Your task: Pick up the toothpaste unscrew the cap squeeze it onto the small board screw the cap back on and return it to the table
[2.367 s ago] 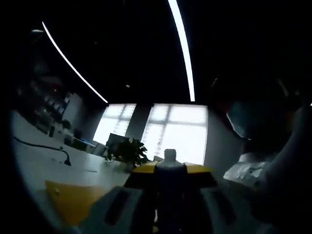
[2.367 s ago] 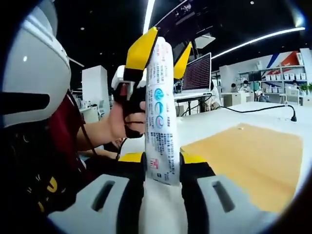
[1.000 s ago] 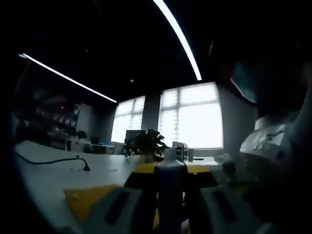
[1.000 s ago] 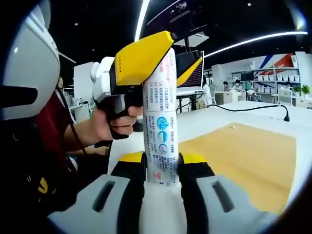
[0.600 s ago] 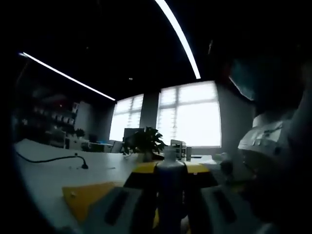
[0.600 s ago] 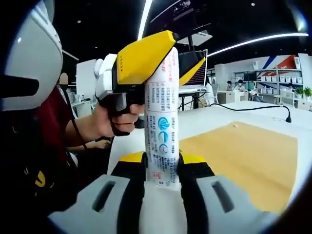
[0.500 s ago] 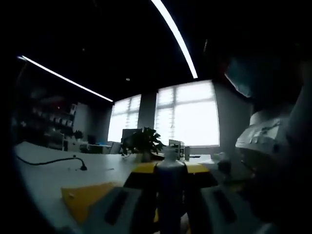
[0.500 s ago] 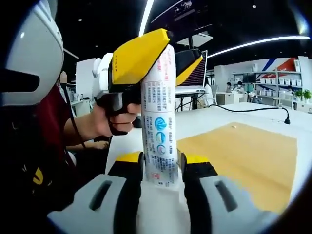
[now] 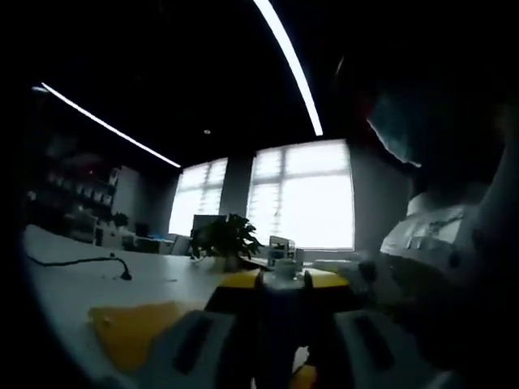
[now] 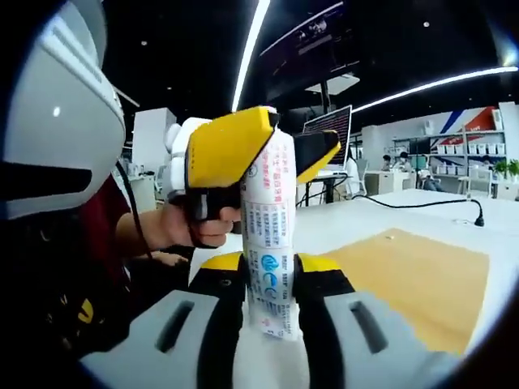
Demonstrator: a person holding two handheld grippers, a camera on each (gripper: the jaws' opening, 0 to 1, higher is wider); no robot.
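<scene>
Open office, white bench (image 10: 381,215) with small board (image 10: 413,284) on it. Right claw (image 10: 272,279) clamps the toothpaste (image 10: 270,243) upright by its lower body; left claw (image 10: 259,150) grips its top end, likely to twist the cap.

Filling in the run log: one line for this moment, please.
phase: uncapping | toothpaste tube: upright, held | right gripper: shut on tube body | left gripper: shut on tube top | small board: on table

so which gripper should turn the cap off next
Left. In the right gripper view its yellow jaws already close on the top end of the toothpaste tube, where the cap sits. The right gripper clamps the lower body, so it is better placed to hold the tube steady.
</scene>
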